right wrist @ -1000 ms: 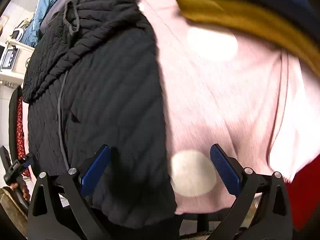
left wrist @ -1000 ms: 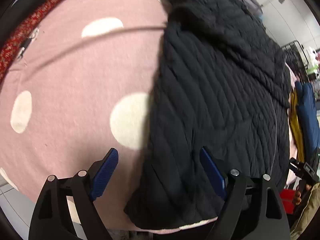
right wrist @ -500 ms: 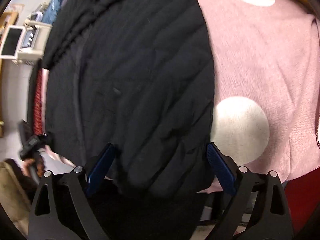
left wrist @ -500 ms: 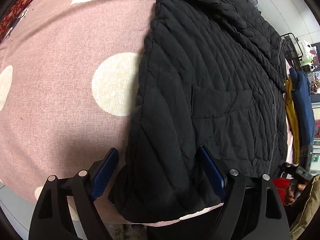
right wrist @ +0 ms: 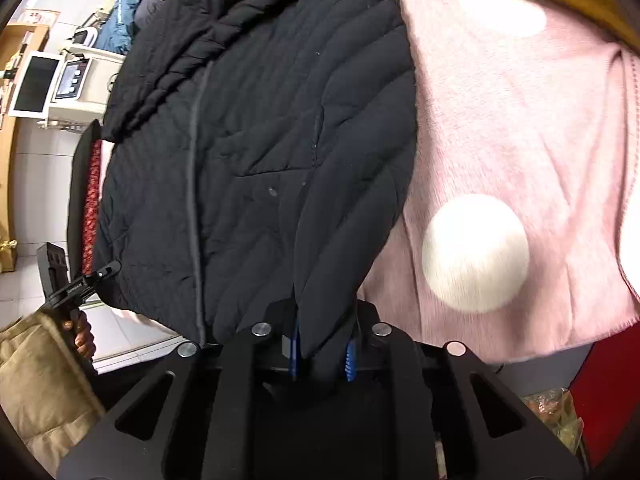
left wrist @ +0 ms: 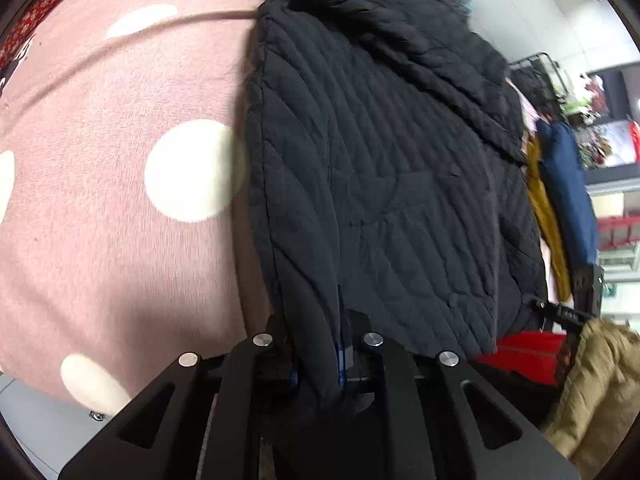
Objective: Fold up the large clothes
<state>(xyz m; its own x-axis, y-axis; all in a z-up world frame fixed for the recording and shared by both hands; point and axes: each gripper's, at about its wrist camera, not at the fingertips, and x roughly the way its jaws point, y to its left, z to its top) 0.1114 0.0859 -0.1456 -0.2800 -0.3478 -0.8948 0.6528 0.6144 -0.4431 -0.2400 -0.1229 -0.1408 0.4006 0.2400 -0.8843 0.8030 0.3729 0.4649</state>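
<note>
Jacket: black quilted jacket (left wrist: 400,184) lies spread on the pink polka-dot blanket (left wrist: 100,208), hem at the near blanket edge, hood at the far end.
Left claw: left claw (left wrist: 316,364) has just been closing, now clenched on the jacket's near hem corner, fabric bunched between the blue pads.
Right claw: right claw (right wrist: 322,354) has just been closing too, clenched on the other hem corner.
Risk slip: puffy, slick fabric; shallow bite at the hem could pull out on the lift.
Risk layers: claws may hold only the top layer, so the fold goes uneven.
Risk drag: blanket could ride along under the jacket.
Hidden: pad contact mostly buried in fabric; sleeves not clearly visible; hood end blurred; surface under the blanket unseen.
Clutter: yellow and blue garments (left wrist: 560,184) beyond the jacket's right edge.
</note>
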